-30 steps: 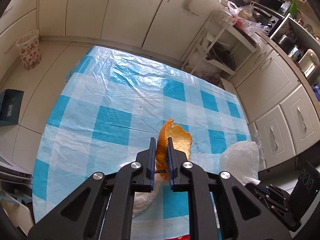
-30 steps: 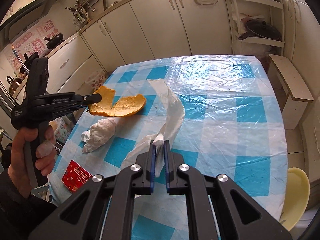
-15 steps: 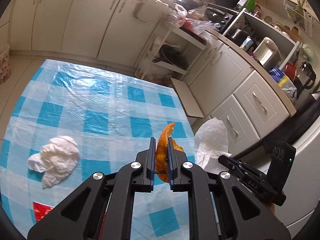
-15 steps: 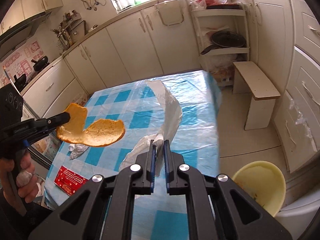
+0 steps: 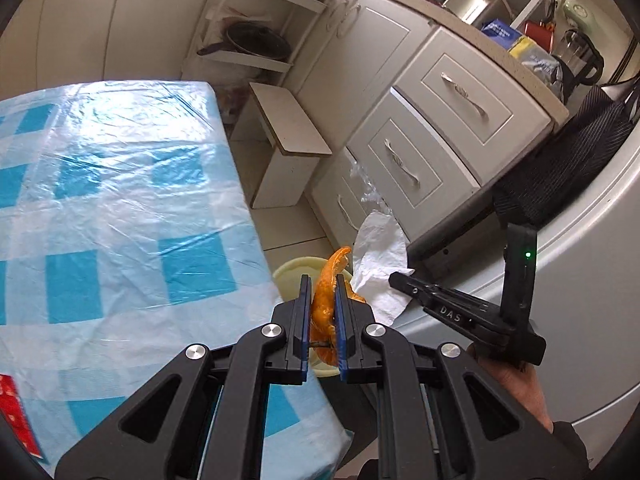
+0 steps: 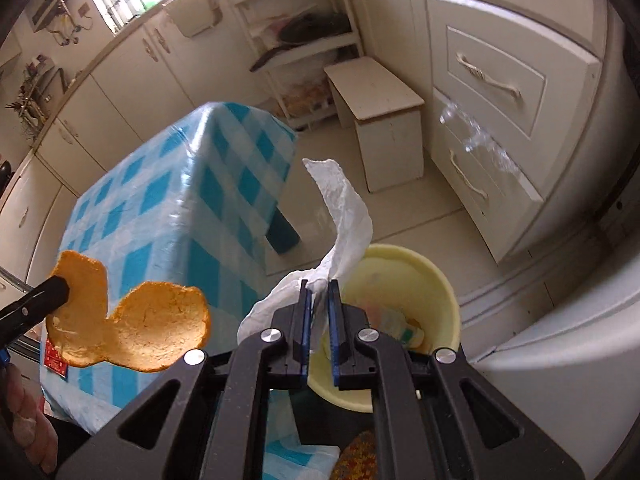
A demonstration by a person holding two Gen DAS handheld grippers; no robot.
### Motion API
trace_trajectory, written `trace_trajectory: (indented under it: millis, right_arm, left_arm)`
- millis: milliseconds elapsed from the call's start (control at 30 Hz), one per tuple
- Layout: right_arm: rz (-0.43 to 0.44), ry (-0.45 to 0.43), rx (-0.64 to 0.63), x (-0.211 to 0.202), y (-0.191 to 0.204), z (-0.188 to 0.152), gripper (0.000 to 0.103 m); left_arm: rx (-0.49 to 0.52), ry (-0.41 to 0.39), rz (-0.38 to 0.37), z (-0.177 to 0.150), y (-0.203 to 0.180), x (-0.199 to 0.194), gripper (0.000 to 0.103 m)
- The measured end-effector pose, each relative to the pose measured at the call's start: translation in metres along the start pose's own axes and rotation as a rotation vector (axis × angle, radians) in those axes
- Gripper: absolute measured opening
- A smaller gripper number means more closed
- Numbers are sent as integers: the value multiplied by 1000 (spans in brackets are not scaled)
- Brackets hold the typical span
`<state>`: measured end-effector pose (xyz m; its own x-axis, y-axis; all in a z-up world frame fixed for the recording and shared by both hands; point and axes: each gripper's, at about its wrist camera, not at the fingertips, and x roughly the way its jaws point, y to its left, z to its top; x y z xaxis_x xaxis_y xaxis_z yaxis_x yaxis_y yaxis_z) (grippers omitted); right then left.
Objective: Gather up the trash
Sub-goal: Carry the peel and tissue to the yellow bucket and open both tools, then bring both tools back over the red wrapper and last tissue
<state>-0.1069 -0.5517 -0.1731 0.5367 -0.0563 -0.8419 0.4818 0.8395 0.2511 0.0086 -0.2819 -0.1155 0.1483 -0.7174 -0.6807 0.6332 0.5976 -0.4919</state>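
Two bits of trash are up in the air, off the table. The left gripper is pinched tight on the peel, holding it near one end. The peel looks light and bendy, and a hard squeeze might tear it. The right gripper is pinched on the tissue near its bottom. The tissue looks soft and floppy. Both hang over the yellow bin on the floor.
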Motion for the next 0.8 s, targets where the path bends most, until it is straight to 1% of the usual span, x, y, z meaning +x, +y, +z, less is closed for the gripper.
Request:
trace_trajectory:
  millis: [67, 100, 133, 167, 200, 267, 367, 400, 433, 467, 500, 533, 667, 733, 800]
  right_arm:
    - [-11, 70, 4, 17, -9, -1, 9]
    - [-26, 79, 15, 20, -15, -2, 14]
    - [-42, 86, 27, 23, -21, -1, 27]
    - [-50, 85, 51, 23, -29, -1, 33]
    - [-52, 72, 87, 20, -35, 1, 43]
    - [-40, 33, 144, 10, -46, 6, 45]
    - [1, -68, 195, -17, -51, 14, 49]
    - [16, -106, 197, -26, -50, 16, 52]
    - [37, -141, 197, -35, -47, 18, 55]
    - [56, -173, 195, -43, -45, 20, 57]
    - [67, -205, 190, -51, -42, 22, 62]
    - [71, -236, 183, -59, -38, 24, 66]
    - [98, -320, 173, -81, -27, 29, 68]
    - [113, -347, 187, -87, -24, 33, 69]
    - [123, -366, 202, -93, -20, 35, 70]
  left_arm:
    - [4, 26, 17, -5, -12, 27, 10]
    - [6, 41, 31, -7, -16, 41, 10]
    - [7, 61, 46, -10, -21, 55, 10]
    - [7, 81, 58, -13, -24, 69, 10]
    - [6, 98, 71, -15, -27, 81, 10]
    - [-4, 135, 92, -20, -32, 104, 10]
    - [-19, 197, 109, -22, -42, 130, 11]
    - [-13, 196, 98, -21, -47, 132, 14]
    - [6, 191, 96, -20, -53, 132, 24]
    - [27, 184, 113, -20, -59, 132, 31]
    - [43, 175, 127, -19, -63, 129, 44]
    - [57, 162, 141, -19, -67, 125, 51]
    - [114, 121, 206, -21, -76, 102, 60]
    - [154, 93, 248, -22, -81, 87, 68]
    - [204, 60, 296, -26, -83, 68, 73]
